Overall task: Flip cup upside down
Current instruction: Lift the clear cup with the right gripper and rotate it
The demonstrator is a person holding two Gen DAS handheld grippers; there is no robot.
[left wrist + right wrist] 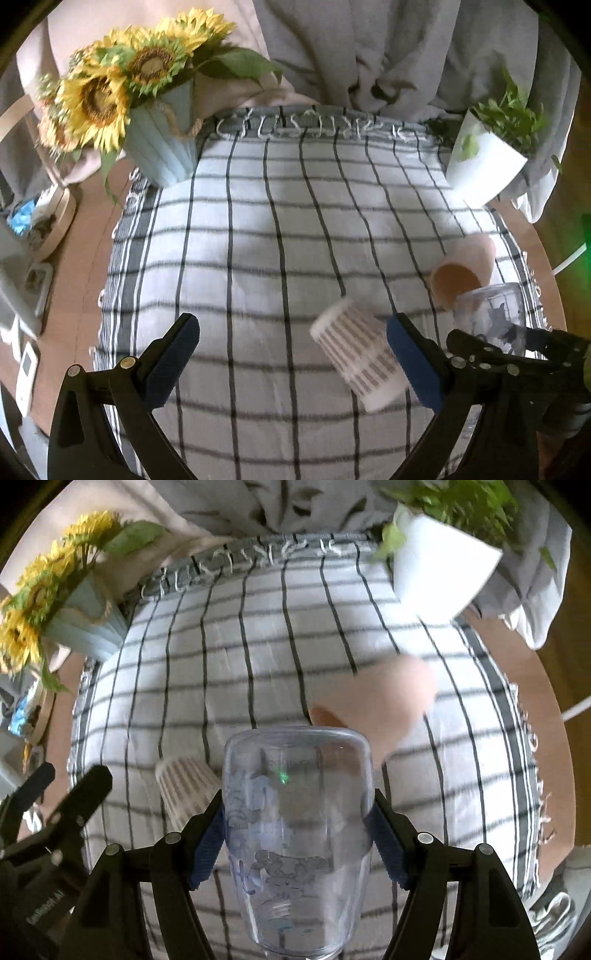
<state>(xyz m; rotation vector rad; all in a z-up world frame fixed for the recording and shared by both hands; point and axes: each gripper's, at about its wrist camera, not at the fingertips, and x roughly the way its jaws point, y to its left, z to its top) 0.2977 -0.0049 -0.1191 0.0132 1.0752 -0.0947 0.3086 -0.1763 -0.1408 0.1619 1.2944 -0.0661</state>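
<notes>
My right gripper [297, 834] is shut on a clear plastic cup [295, 830] with cartoon prints, held above the checked cloth [258, 646]; the cup also shows in the left wrist view [491, 317]. A pink cup [384, 698] lies on its side just beyond it, its mouth seen in the left wrist view [461, 269]. A white striped cup [358, 358] lies on its side on the cloth, close against the right finger of my open left gripper [291, 354]; it also shows in the right wrist view [184, 790].
A blue vase of sunflowers [162, 144] stands at the cloth's far left corner. A white pot with a green plant [484, 162] stands at the far right corner. Grey fabric [369, 55] hangs behind. Clutter [33, 236] sits off the left table edge.
</notes>
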